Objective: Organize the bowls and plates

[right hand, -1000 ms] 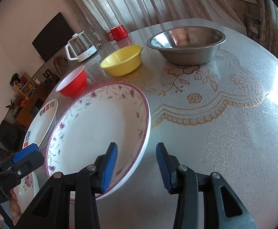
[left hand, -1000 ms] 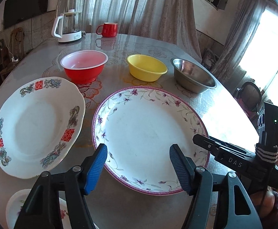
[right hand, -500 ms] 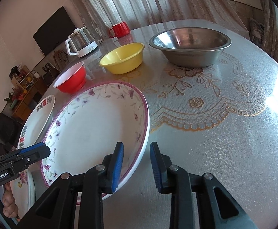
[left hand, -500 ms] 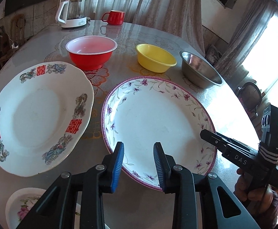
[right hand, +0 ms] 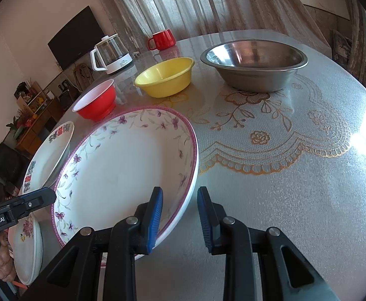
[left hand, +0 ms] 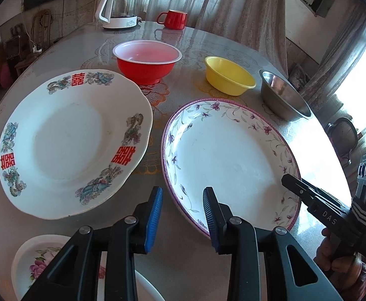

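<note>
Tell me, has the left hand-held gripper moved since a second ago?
Yes. The left hand-held gripper has shifted left along the purple-flowered plate, from its near middle to its left rim, nearer the red-lettered plate.

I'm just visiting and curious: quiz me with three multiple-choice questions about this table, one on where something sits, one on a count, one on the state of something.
1. Which bowl stands between the other two?
A. red bowl B. yellow bowl C. steel bowl

2. How many bowls stand on the table?
A. two B. three C. five

3. What is inside the bowls?
A. soup B. fruit C. nothing

Answers:
1. B: the yellow bowl sits between the red bowl and the steel bowl.
2. B: those three are the only bowls on the table; the rest are plates, a mug and a kettle.
3. C: all three interiors show bare.
</note>
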Tool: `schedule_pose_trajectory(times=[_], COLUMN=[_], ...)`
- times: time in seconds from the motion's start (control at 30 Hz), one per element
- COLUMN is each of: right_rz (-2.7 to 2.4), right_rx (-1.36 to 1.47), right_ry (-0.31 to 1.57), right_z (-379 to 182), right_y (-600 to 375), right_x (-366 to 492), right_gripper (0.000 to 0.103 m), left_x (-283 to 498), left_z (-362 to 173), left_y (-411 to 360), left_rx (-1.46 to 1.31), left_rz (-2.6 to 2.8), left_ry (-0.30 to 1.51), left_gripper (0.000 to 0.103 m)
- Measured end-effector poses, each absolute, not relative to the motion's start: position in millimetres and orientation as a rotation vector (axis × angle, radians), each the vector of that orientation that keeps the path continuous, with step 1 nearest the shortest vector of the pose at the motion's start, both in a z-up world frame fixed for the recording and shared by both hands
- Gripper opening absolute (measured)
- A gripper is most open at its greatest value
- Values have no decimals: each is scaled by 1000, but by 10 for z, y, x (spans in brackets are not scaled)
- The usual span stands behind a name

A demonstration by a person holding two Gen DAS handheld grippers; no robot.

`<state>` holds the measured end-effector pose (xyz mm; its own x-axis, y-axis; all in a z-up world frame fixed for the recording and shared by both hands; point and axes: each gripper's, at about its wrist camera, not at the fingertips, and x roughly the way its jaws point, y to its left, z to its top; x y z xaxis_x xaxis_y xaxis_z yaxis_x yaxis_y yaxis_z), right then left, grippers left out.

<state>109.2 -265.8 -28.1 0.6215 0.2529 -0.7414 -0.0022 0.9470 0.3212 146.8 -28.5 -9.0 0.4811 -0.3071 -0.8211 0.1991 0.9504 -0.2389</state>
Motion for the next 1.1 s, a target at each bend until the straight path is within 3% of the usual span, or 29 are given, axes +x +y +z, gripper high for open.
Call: schedule_pose_trajectory(times=[0.5,0.63,0.8,1.1], right_rz=[150,159,204,265], right_rx=[245,236,250,402], right_ry=[897,892,895,945], right_z=[-273,-275,-285,-325], right_y=[-2594,-2579,-2651,-2921], right_x=[1172,1208,1234,1396], right_gripper=[28,29,25,24], left_x=[1692,1603,1464,1239], left_z=[-267,-258,-248,-253], left_y=[-555,-542,-556,-572], left_rx=[17,36,44,-25], left_rz=[-232,-221,-232,-283], left_ry=[1043,1015,1003,1001], left_gripper=[36,30,30,32])
